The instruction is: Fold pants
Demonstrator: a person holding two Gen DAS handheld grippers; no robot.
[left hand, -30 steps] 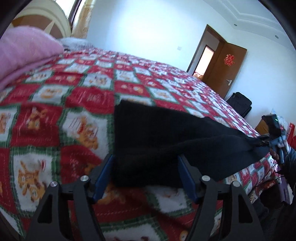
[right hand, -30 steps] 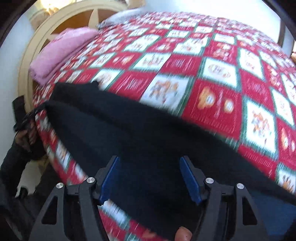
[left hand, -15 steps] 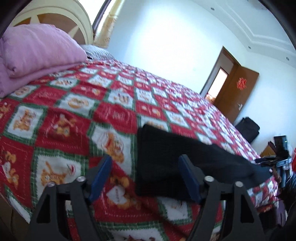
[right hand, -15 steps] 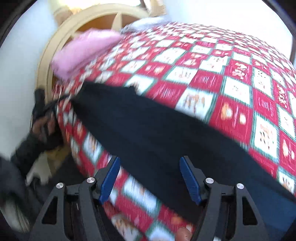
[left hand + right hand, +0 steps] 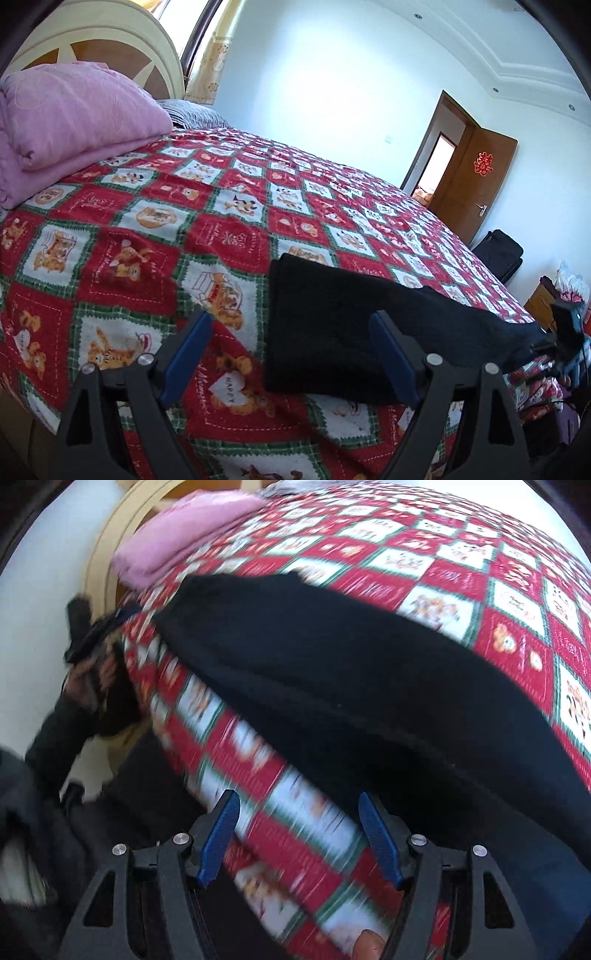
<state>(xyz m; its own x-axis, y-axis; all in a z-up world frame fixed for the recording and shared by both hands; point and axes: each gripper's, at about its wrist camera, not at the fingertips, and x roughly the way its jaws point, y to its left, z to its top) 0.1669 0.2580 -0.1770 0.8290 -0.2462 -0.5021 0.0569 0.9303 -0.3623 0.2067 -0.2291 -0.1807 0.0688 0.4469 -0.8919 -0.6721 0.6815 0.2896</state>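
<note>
Both hand-held grippers, left (image 5: 288, 354) and right (image 5: 297, 834), now spread wide, clear of the pants (image 5: 332, 332).

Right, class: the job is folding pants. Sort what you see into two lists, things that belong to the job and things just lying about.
Belongs to the job:
- pants, black, lying on the quilt
- left claw, open
- right claw, open

Just lying about:
- pink bedding, near the headboard
- quilt
- black bag, by the door
</note>
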